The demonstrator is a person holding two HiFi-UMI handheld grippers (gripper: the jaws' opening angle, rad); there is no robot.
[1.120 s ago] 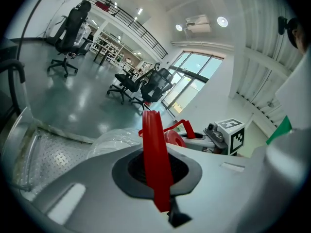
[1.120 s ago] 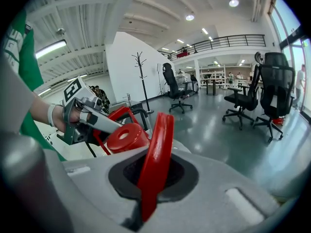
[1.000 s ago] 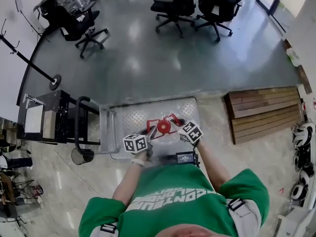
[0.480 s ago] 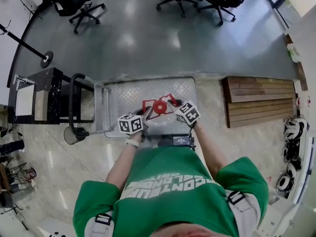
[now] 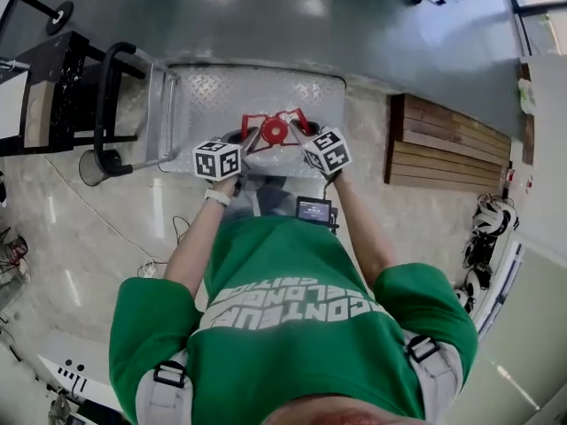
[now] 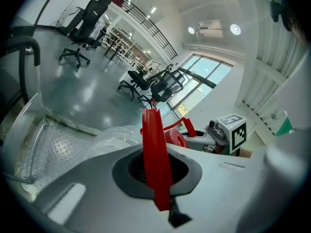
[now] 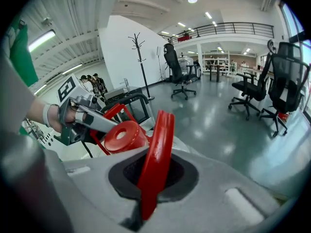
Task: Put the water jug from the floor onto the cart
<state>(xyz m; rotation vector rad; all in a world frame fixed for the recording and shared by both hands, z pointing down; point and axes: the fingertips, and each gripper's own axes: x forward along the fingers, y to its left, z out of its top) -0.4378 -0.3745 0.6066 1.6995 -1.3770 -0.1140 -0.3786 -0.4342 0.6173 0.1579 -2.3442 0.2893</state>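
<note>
The water jug (image 5: 274, 132), clear with a red cap and a red handle frame, hangs over the near edge of the cart's metal deck (image 5: 221, 87). My left gripper (image 5: 252, 142) is shut on the frame's left red bar (image 6: 155, 164). Its marker cube sits just behind it. My right gripper (image 5: 298, 131) is shut on the right red bar (image 7: 155, 161). The red cap (image 7: 125, 136) shows between the two grippers, with the clear jug body (image 6: 114, 136) below it. Whether the jug's bottom touches the deck is hidden.
The cart's black push handle (image 5: 104, 104) stands at the deck's left end, next to a black cabinet (image 5: 44, 91). A wooden pallet (image 5: 447, 149) lies to the right. A small screen device (image 5: 313, 209) and cables lie on the floor by my feet. Office chairs (image 7: 252, 93) stand farther off.
Both grippers and the jug have come down together toward the cart deck. The head view has tipped down, so the cart and jug now sit higher in it.
</note>
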